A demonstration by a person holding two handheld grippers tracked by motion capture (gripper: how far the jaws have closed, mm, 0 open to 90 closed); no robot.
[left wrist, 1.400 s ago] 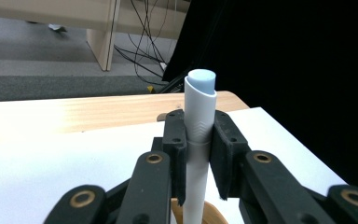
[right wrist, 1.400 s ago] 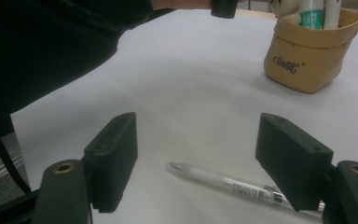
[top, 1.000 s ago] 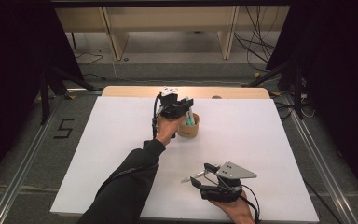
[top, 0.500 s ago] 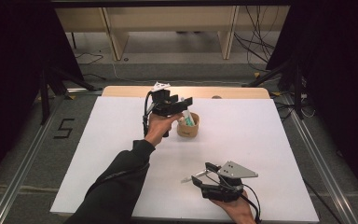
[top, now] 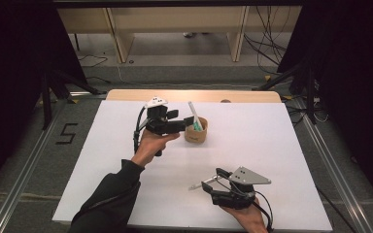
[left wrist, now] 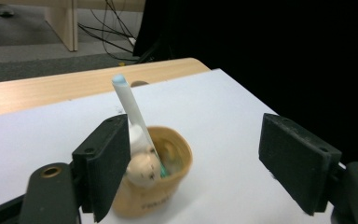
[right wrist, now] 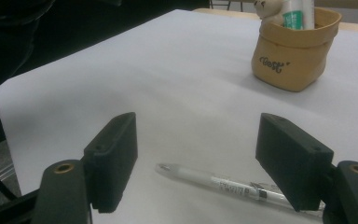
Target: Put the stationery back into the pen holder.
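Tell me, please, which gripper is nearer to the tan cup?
The left gripper: it is right beside the tan cup, fingers open. The right gripper rests nearer the table's front edge, over a pen.

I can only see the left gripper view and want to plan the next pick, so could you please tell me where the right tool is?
Observer: The right tool sits low over the near part of the white table, well apart from the cup, with its jaws open.
Operator: Thank you. Is anything lying near it?
Observer: Yes, a clear pen lies flat on the table between its jaws, not gripped.
Operator: Which way does the tip point?
Observer: In the high view the tip points towards the table's left side.
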